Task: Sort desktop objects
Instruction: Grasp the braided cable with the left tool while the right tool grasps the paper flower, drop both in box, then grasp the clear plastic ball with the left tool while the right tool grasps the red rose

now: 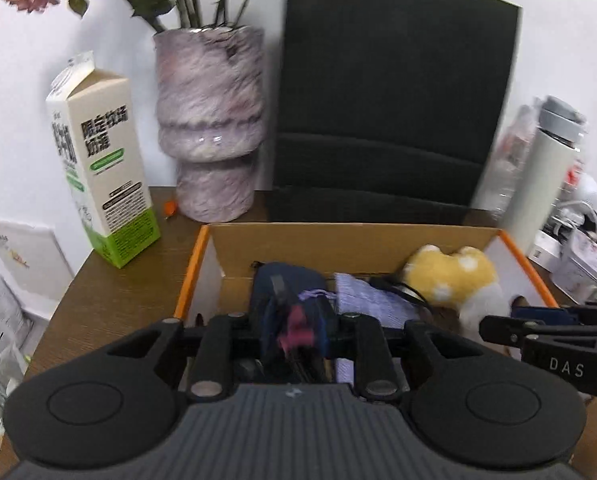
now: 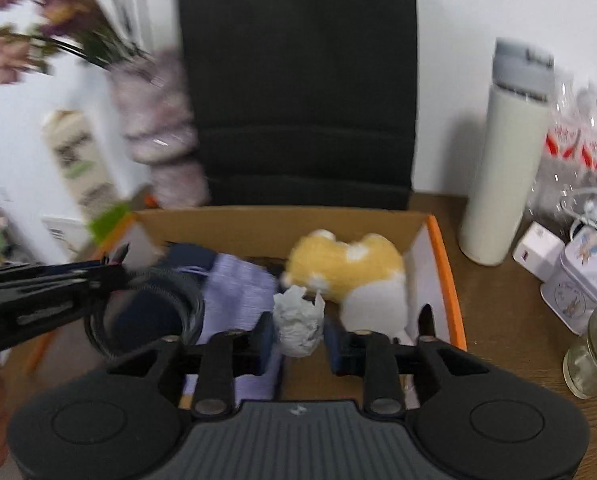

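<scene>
Close to the lenses, our right gripper has its jaws a modest way apart, with a crumpled white paper ball between the blue pads. Both pads appear to touch it, so we read it as held. The ball stands a little taller than it is wide, its ragged peaks pointing up and away from us, and it hangs over the near part of the cardboard box. Our left gripper is nearly closed on a black coiled cable (a pink scrap, too blurred to identify, shows between the pads in its own view). From the right wrist the coil hangs as an oval loop below the fingertips, over the left half of the box, its long axis slanting down to the left. Inside the box lie a navy pouch, a lilac cloth just right of it, and a yellow plush toy stretched across the right side, ears toward the back wall. Behind the box on the wooden desk rises a black chair back, with a marbled vase and an upright milk carton to its left and a white bottle upright to its right.
</scene>
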Demonstrator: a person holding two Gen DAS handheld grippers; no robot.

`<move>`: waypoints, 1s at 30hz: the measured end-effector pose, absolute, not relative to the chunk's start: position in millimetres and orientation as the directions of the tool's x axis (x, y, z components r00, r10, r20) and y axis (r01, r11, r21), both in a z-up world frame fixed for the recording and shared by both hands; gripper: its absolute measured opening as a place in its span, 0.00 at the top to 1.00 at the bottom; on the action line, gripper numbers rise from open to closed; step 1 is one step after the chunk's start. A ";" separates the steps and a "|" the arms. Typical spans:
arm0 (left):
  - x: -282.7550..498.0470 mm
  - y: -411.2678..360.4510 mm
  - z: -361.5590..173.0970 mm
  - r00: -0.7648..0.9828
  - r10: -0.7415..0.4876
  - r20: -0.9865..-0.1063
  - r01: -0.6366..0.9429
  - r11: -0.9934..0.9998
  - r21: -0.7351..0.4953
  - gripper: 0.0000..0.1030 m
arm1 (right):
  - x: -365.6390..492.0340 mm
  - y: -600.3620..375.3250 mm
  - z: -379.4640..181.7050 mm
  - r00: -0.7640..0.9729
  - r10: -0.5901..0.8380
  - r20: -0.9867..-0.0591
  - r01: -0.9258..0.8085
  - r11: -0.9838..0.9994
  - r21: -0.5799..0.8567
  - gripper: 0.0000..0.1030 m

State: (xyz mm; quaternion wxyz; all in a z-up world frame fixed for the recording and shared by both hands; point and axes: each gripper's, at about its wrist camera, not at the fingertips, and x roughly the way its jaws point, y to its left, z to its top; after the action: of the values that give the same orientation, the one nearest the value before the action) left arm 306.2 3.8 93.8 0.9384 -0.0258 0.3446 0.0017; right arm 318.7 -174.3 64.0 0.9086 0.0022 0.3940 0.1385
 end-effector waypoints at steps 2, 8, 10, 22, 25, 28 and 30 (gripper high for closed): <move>304.7 10.2 99.9 0.766 -0.033 -0.642 -0.018 0.997 -0.073 0.63 | 315.5 -174.1 67.3 0.661 0.252 -0.707 -0.262 0.960 0.097 0.68; 278.3 10.7 132.6 0.775 0.012 -0.632 -0.020 1.000 -0.007 0.71 | 288.8 -183.0 97.6 0.690 0.255 -0.677 -0.287 0.956 0.067 0.66; 259.8 10.0 141.3 0.781 0.019 -0.624 -0.017 1.000 0.008 0.72 | 276.8 -187.9 107.2 0.697 0.250 -0.672 -0.287 0.956 0.058 0.66; 78.2 22.4 114.5 0.820 -0.061 -0.569 0.065 0.998 -0.013 0.80 | 102.6 -226.9 82.3 0.730 0.368 -0.575 -0.378 0.919 0.108 0.54; 17.5 19.7 95.8 0.857 -0.058 -0.512 0.050 0.998 -0.030 0.82 | 44.7 -233.9 63.2 0.768 0.348 -0.537 -0.350 0.931 0.103 0.52; -33.6 14.3 73.8 0.871 -0.049 -0.489 0.034 0.999 -0.040 0.95 | -0.8 -237.9 43.7 0.791 0.313 -0.525 -0.305 0.947 0.104 0.52; -63.0 12.2 58.2 0.866 -0.046 -0.498 0.022 0.998 -0.054 0.97 | -29.7 -237.9 31.7 0.804 0.290 -0.519 -0.285 0.954 0.091 0.52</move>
State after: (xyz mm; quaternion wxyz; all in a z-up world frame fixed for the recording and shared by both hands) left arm -63.0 12.2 58.2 0.9656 -0.0231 0.2583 -0.0175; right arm -29.7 -237.9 31.7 0.9498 0.0044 0.2739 0.1513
